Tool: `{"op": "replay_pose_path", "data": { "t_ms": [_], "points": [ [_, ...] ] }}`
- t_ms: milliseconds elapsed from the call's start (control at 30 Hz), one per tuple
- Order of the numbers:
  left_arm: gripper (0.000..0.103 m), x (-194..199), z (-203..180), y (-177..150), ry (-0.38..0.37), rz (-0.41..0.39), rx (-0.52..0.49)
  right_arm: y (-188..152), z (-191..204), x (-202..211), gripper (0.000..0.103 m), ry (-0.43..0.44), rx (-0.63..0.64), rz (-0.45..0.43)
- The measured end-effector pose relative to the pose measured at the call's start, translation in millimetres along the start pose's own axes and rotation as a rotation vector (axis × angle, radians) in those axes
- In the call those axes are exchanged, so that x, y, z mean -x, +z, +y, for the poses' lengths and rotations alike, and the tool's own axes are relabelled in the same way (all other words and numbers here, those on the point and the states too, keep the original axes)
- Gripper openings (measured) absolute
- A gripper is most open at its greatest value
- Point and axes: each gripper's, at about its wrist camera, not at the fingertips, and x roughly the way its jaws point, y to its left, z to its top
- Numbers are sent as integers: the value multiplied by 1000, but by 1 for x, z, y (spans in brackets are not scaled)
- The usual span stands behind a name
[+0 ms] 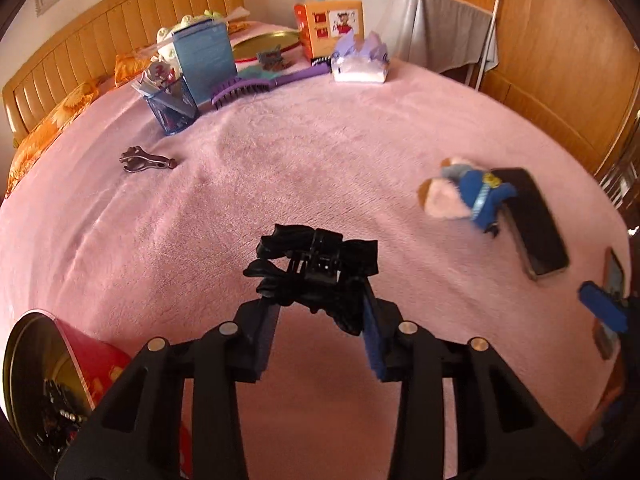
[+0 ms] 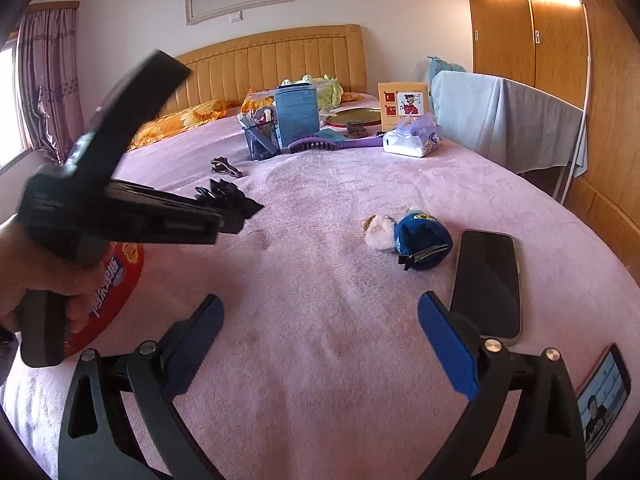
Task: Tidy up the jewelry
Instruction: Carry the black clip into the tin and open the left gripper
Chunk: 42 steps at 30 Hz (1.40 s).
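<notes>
My left gripper [image 1: 320,316] is shut on a black bow hair clip [image 1: 316,276] and holds it above the pink bedspread; the clip also shows in the right wrist view [image 2: 228,196] at the left gripper's tips. A red round tin [image 1: 48,384] with dark jewelry inside lies at the lower left, also in the right wrist view [image 2: 116,300]. A dark metal hair clip [image 1: 146,159] lies further back, also in the right wrist view [image 2: 225,167]. A plush hair clip in blue [image 2: 408,240] lies mid-bed. My right gripper [image 2: 320,340] is open and empty above the bedspread.
A black phone [image 2: 490,280] lies right of the plush clip; a second phone [image 2: 604,396] sits at the lower right. At the back stand a mesh pen cup [image 2: 262,140], blue box [image 2: 296,114], purple brush [image 2: 332,145], tissue pack [image 2: 412,138], gold tin lid [image 2: 354,117] and orange card [image 2: 402,106].
</notes>
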Motion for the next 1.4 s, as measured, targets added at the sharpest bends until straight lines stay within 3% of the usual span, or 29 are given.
{"op": "replay_pose_path", "data": {
  "t_ms": [133, 233, 400, 600, 667, 733, 767, 800, 1000, 1200, 1400],
  "points": [
    [39, 66, 18, -29, -44, -89, 29, -2, 16, 17, 98, 36, -29, -2],
    [39, 106, 45, -59, -36, -113, 52, 2, 36, 29, 98, 70, -15, -9],
    [39, 146, 100, -112, 130, -116, 95, 13, 84, 44, 98, 150, 31, -39],
    [40, 160, 156, -152, 192, -101, 246, 10, 139, 50, 98, 234, 123, -22],
    [44, 159, 166, -158, 205, -96, 281, 7, 148, 52, 98, 237, 146, -15],
    [71, 160, 171, -164, 215, -101, 317, 5, 152, 53, 98, 236, 163, -6],
    [76, 161, 173, -165, 213, -108, 333, 4, 151, 52, 98, 233, 168, -3],
    [80, 162, 174, -167, 211, -118, 347, 3, 151, 53, 98, 228, 169, -1],
    [82, 158, 160, -162, 226, -77, 340, -2, 135, 46, 98, 216, 119, 20],
    [82, 156, 116, -145, 181, -112, 238, -5, 109, 32, 98, 160, 82, 59],
    [82, 137, 60, -115, 115, -123, 70, 1, 59, 5, 98, 37, 64, 99]
  ]
}}
